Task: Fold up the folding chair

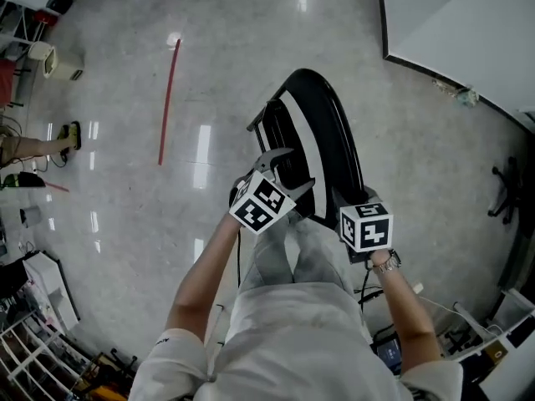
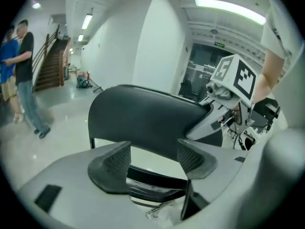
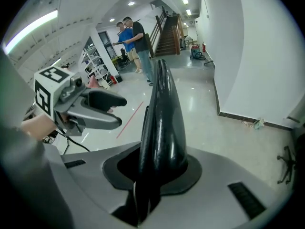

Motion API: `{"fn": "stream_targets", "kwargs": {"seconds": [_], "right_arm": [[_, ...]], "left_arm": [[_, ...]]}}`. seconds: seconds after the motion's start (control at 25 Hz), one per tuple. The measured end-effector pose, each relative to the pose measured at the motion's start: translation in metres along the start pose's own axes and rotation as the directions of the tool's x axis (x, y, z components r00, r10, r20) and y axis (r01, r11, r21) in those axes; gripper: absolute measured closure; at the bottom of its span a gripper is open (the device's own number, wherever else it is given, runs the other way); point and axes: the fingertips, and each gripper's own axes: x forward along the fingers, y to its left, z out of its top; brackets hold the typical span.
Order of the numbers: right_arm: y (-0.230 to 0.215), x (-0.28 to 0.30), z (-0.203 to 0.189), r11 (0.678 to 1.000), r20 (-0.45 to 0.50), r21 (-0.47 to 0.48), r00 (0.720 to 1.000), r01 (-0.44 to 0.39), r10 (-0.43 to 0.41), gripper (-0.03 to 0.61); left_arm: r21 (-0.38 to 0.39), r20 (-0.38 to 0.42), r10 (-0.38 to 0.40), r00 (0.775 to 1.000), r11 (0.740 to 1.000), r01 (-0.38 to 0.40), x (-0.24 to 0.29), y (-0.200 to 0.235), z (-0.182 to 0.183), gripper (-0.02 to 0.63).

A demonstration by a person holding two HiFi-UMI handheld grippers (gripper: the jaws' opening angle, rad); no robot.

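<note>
Grip status: the right gripper (image 3: pixel 159 173) was clenched on the near edge of the black chair (image 1: pixel 326 132), with the panel edge-on between its pads. The left gripper (image 2: pixel 153 156) was released, its jaws wide apart and empty, just left of the chair and facing its broad side. The chair stood on the floor (image 1: pixel 209 73) in front of the person, long axis running near to far. The seat appeared almost flat against the back, but the steep head view left this uncertain.

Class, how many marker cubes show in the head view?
2. One marker cube overlaps the folding chair on its left side; the other sits at its near right corner.
</note>
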Motion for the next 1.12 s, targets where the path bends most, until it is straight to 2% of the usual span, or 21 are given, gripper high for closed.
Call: {"fn": "stream_targets", "kwargs": {"seconds": [0.12,0.24,0.36,0.52,0.64,0.8,0.88,1.12], "right_arm": [[0.014,-0.002,-0.001,1.0,-0.012,-0.004,1.0,0.018,-0.018,0.5],[0.027,-0.004,-0.001,0.999,-0.021,-0.005,0.999,0.037,-0.037,0.508],[0.041,-0.005,0.0,0.998,-0.02,-0.008,0.998,0.055,-0.056,0.511],[0.066,-0.002,0.004,0.997,-0.016,-0.019,0.997,0.077,-0.077,0.514],[0.08,-0.001,0.009,0.996,-0.012,-0.035,0.996,0.083,-0.084,0.514],[0.083,-0.005,0.004,0.995,-0.005,-0.04,0.996,0.088,-0.088,0.515],[0.083,-0.008,0.002,0.995,-0.005,-0.039,0.996,0.088,-0.088,0.517],[0.081,-0.012,-0.002,0.995,-0.01,-0.043,0.996,0.088,-0.088,0.52]], "left_arm": [[0.157,-0.027,-0.048,0.999,0.986,0.051,-0.024,0.005,0.025,0.298],[0.309,-0.067,-0.091,0.994,0.945,0.108,-0.044,0.011,0.049,0.298],[0.449,-0.127,-0.125,0.984,0.877,0.169,-0.057,0.016,0.067,0.298],[0.582,-0.215,-0.155,0.964,0.772,0.254,-0.069,0.022,0.076,0.307],[0.679,-0.293,-0.141,0.946,0.665,0.309,-0.071,0.023,0.078,0.316],[0.787,-0.407,-0.084,0.909,0.473,0.396,-0.061,0.012,0.074,0.318],[0.808,-0.459,-0.06,0.887,0.387,0.444,-0.055,0.008,0.071,0.318],[0.808,-0.576,0.029,0.817,0.168,0.564,-0.038,0.005,0.057,0.329]]}}
